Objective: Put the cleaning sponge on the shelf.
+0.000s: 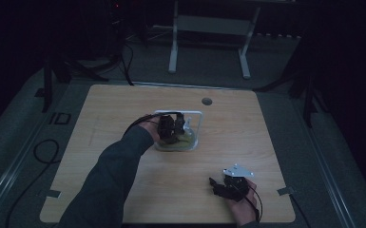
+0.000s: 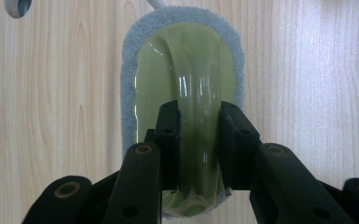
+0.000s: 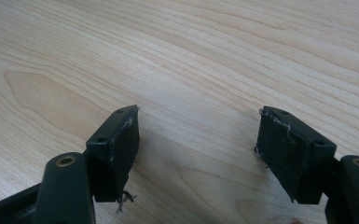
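Note:
A yellow-green translucent scrubber with a grey felt rim lies flat on the wooden table. A raised handle ridge runs along its middle. My left gripper is shut on that ridge, one jaw on each side. In the high view the left gripper sits over the scrubber at the table's centre, inside a white wire frame. My right gripper is open, with nothing but bare wood between its jaws. It rests low near the front right of the table, where the high view shows the right gripper.
A round cable hole lies behind the frame; the left gripper view shows the hole at top left. A white desk frame stands on the dark floor beyond the table. Cables trail on the left floor.

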Tool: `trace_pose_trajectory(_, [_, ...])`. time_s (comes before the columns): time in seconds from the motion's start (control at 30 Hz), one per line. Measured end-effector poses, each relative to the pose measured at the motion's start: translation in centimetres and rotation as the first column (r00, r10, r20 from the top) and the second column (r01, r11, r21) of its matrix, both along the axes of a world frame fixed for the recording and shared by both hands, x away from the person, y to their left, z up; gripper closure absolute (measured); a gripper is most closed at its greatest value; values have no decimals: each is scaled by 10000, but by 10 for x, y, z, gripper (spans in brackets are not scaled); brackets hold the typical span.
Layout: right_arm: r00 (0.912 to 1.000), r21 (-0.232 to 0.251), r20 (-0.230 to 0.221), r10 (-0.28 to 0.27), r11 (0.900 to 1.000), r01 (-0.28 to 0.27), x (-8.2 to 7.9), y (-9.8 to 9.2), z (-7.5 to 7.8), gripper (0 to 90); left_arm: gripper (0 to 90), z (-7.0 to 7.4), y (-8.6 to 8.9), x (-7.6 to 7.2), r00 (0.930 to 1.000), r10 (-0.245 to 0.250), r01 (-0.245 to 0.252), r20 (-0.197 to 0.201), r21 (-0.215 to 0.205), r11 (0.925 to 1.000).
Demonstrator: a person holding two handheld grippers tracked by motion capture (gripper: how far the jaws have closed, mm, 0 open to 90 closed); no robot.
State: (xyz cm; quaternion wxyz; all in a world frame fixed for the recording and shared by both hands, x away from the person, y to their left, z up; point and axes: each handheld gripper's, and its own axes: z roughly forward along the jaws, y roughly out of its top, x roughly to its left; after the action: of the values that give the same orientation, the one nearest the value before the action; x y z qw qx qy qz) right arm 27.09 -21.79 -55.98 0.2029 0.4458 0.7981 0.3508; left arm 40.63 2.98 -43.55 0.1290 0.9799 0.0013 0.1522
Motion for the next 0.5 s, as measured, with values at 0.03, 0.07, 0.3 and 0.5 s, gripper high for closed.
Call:
trace_pose_trajectory(0.03, [10000, -1, 0, 0, 10000, 0, 0, 0, 0, 293, 717, -1, 0, 0, 10000, 9, -9, 0, -8, 10000])
trace_pose_trajectory(0.07, [10000, -1, 2, 2, 10000, -2, 0, 0, 0, 293, 716, -1, -1, 1, 10000, -18, 18, 3, 24, 10000])
trace_pose_trajectory(0.3, [10000, -4, 5, 4, 10000, -4, 0, 0, 0, 293, 716, -4, -4, 1, 9996, -39, 36, 281, 112, 9999])
trace_pose_trajectory(0.5, [10000, -5, 5, 4, 10000, -4, 0, 0, 0, 293, 716, -10, -6, 3, 9995, -100, 91, 289, 304, 9995])
